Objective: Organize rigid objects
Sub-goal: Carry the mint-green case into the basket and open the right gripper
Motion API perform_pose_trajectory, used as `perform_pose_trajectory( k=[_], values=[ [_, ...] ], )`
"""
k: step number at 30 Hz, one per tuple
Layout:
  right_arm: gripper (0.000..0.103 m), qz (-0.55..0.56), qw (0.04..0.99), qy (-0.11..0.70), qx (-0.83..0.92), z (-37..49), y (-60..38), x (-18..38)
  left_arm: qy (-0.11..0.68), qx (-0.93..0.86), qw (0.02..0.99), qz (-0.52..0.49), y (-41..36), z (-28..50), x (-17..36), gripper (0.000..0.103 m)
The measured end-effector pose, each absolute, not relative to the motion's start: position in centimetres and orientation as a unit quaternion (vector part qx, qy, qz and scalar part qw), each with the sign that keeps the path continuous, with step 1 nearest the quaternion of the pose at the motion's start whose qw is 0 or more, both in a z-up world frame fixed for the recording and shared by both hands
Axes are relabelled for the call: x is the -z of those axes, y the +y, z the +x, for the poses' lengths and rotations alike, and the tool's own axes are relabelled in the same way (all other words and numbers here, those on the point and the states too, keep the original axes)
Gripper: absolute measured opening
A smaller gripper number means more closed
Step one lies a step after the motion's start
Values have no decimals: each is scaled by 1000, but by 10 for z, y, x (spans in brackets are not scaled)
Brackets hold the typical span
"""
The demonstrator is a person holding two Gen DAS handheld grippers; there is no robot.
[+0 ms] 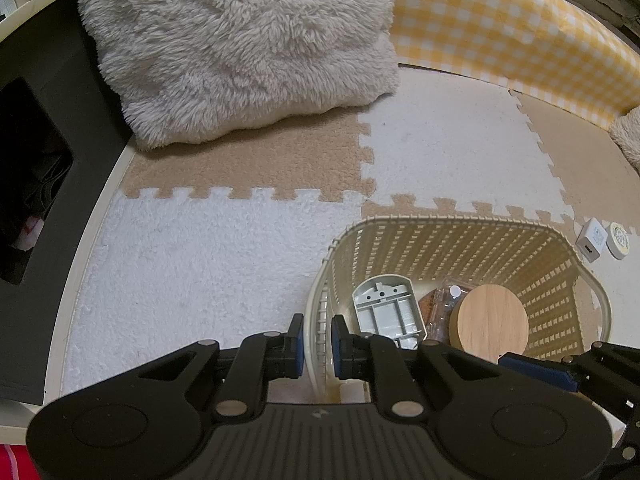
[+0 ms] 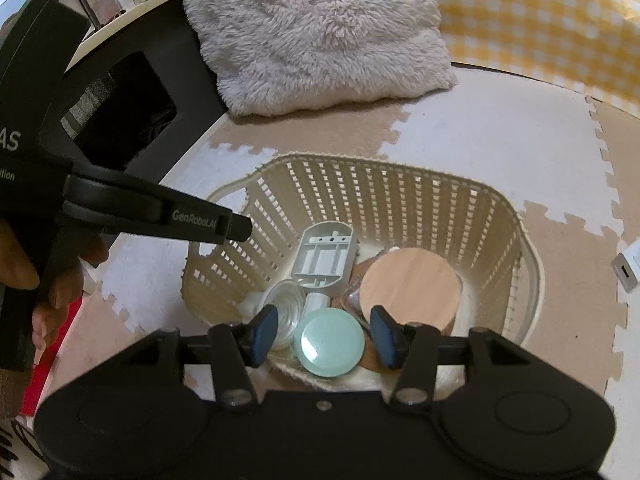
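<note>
A cream slatted basket (image 1: 460,222) (image 2: 360,160) stands on the foam mat. My left gripper (image 1: 319,344) is shut on the basket's left rim, one pad on each side of the wall. In the basket lie a grey plastic part (image 1: 386,312) (image 2: 326,256), a round wooden lid (image 1: 494,322) (image 2: 408,288) and a clear round piece (image 2: 286,312). My right gripper (image 2: 324,328) hangs over the basket's near side. A mint green disc (image 2: 329,342) sits between its fingers, with a gap to each pad.
A white charger (image 1: 590,242) (image 2: 628,270) and a round white item (image 1: 618,240) lie on the mat right of the basket. A fluffy pillow (image 1: 240,48) and a yellow checked cushion (image 1: 520,28) are behind it, with a black cabinet (image 1: 32,160) at left. A hand (image 2: 16,264) holds the left gripper.
</note>
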State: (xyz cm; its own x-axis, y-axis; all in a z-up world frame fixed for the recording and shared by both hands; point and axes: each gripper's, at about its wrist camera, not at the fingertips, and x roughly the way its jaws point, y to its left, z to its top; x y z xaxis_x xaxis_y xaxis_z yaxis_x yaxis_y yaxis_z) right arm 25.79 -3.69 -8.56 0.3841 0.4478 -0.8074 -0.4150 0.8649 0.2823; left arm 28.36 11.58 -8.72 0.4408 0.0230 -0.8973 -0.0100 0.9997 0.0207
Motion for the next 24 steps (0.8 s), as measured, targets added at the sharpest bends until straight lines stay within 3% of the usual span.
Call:
perform_pose_trajectory(
  k=[11,18,24],
  values=[
    [53,22,832,492,-257,257,-39,83,529,-10,849,6,116,284,87,14],
    [56,43,856,447,-257,255,-56,49,529,-10,849,6,115,284,87,14],
    [66,54,883,399,-240,259,-82,14,529,-10,849,6,115,284,87,14]
  ],
)
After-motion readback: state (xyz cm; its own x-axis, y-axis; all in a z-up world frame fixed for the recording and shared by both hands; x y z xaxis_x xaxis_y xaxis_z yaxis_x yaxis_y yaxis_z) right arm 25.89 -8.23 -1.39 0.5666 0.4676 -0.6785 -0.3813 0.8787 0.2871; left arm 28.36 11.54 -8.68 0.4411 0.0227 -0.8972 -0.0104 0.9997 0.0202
